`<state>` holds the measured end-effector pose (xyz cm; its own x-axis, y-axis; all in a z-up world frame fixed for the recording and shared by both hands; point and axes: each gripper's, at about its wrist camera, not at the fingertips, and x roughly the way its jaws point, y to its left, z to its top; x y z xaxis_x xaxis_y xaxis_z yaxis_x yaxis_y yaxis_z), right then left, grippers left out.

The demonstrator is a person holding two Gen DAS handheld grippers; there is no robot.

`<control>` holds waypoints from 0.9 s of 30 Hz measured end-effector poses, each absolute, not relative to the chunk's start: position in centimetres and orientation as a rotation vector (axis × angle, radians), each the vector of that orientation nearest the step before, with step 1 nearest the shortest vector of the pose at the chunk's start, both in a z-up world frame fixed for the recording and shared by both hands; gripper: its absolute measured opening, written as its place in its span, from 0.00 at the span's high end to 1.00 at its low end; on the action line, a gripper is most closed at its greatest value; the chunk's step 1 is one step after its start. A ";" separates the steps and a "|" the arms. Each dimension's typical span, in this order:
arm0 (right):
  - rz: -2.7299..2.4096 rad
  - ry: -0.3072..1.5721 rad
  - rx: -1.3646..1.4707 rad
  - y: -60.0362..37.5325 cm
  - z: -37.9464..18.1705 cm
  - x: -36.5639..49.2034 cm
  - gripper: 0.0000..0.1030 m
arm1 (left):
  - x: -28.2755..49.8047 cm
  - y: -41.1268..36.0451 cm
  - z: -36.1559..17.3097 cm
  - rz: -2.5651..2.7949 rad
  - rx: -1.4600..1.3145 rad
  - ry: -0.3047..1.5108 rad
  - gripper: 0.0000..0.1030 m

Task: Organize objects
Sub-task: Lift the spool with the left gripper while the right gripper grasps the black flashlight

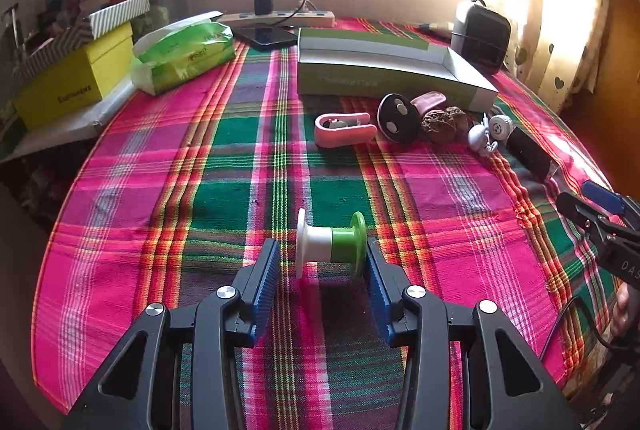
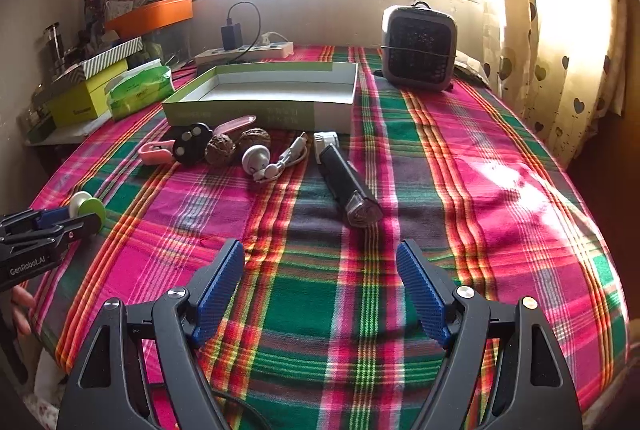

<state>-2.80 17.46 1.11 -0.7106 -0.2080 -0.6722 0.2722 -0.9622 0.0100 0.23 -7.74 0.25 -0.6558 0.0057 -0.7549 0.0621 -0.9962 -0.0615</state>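
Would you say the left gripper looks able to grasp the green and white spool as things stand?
Probably yes: the left gripper is open, its fingers flank the green and white spool, and nothing lies between them.

The open box (image 2: 260,98) lies on the table (image 2: 500,190) toward the window side. Just before the open box runs a row of small things: a clip (image 2: 154,152) at the left end, then a disc (image 2: 192,142), two walnuts (image 2: 236,144), a coiled earphone (image 2: 272,160) and a long tool (image 2: 346,178) at the right end. Behind the open box sits a power strip (image 2: 244,52), with a phone (image 1: 266,35) beside it. Right of the open box stands a heater (image 2: 418,48). Left of the open box lies a tissue pack (image 2: 140,90), with stacked boxes (image 2: 86,86) further left. Well before the open box, toward the near left, a spool (image 1: 332,244) lies on its side between the spread fingers of the left gripper (image 1: 322,254).
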 end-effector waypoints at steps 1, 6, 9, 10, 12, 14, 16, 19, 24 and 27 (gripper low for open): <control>-2.692 0.132 1.041 17.6 1.2 -3.2 0.24 | 0.1 -7.7 0.2 -2.830 1.284 0.123 0.61; -2.707 0.171 1.069 18.0 1.4 -4.9 0.24 | -0.4 -8.0 0.2 -2.836 1.280 0.133 0.63; -2.701 0.187 1.092 18.1 1.3 -6.1 0.24 | -0.8 -8.0 0.2 -2.845 1.280 0.128 0.69; -2.698 0.188 1.104 18.1 1.3 -6.4 0.24 | -1.0 -7.9 0.2 -2.850 1.283 0.124 0.70; -2.686 0.182 1.119 18.2 1.2 -7.1 0.24 | -1.5 -7.8 0.2 -2.853 1.283 0.112 0.70; -2.679 0.177 1.143 18.2 1.0 -7.7 0.24 | -1.8 -7.8 0.2 -2.861 1.285 0.112 0.70; -2.671 0.186 1.154 18.0 0.8 -8.2 0.24 | -2.3 -7.7 0.2 -2.866 1.290 0.113 0.70; -2.658 0.183 1.175 17.9 0.5 -8.8 0.24 | -3.1 -7.5 0.3 -2.876 1.303 0.117 0.70; -2.625 0.177 1.230 17.6 0.0 -9.9 0.34 | -4.1 -6.9 0.3 -2.891 1.311 0.099 0.70; -2.617 0.170 1.247 17.7 -0.2 -10.3 0.41 | -4.7 -6.6 0.3 -2.899 1.317 0.094 0.70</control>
<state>-10.31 17.66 -0.19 -0.6082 -0.1626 -0.7770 0.2615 -0.9652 -0.0027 -4.74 -6.57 0.31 -0.6572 0.0645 -0.7509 -0.0158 -0.9973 -0.0719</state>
